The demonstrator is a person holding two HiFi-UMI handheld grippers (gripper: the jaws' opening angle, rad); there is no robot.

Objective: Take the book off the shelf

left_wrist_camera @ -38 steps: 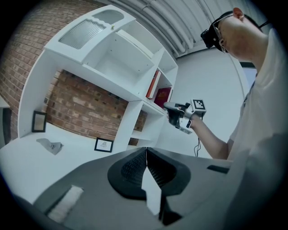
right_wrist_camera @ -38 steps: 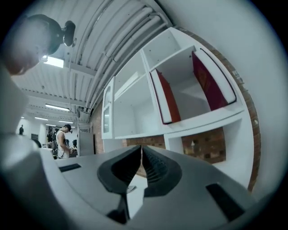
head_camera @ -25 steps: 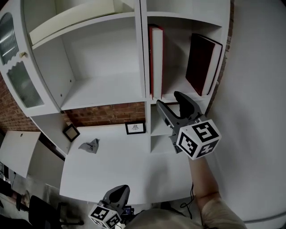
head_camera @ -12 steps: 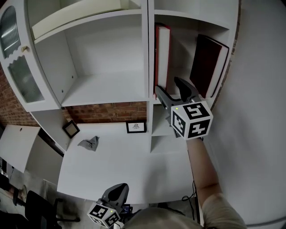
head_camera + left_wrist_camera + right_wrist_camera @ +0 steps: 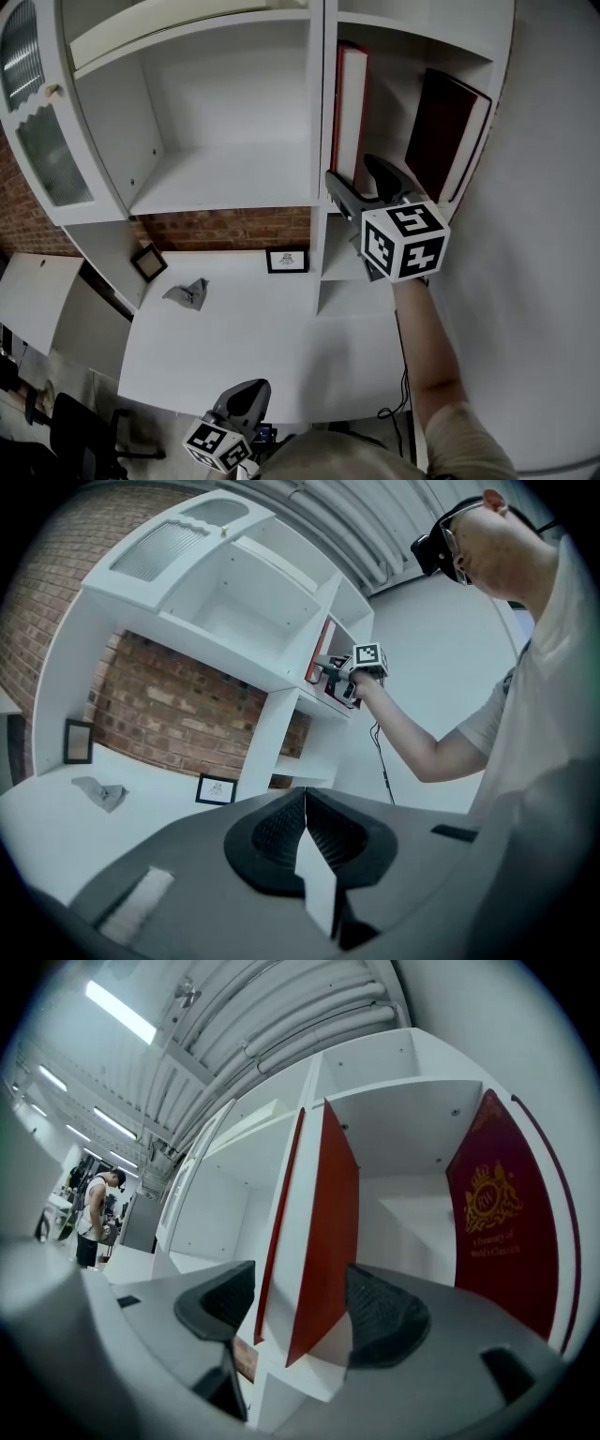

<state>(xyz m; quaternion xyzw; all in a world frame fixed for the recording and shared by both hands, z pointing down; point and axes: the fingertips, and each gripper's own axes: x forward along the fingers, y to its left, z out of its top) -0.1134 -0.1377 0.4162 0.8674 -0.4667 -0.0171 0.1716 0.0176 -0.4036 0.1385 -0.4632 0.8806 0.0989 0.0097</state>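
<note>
Left gripper [image 5: 305, 808] held low, jaws pressed together on nothing, slim red book [image 5: 352, 112] with white page edges stood upright against the left wall of the white shelf's [image 5: 225, 178] right compartment, right gripper [image 5: 354, 173] spread wide astride it, darker crested book [image 5: 450, 127] leaned against the right wall.

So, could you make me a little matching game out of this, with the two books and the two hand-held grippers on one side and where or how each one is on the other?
Things:
1. upright red book
2. dark red book
3. left gripper
4. right gripper

Place or state:
A. leaning against the right side wall of the shelf compartment
B. jaws apart, raised to the shelf
C. standing against the shelf's centre divider
D. jaws together, low at the near edge of the desk

Pairs: 1-C, 2-A, 3-D, 4-B
</note>
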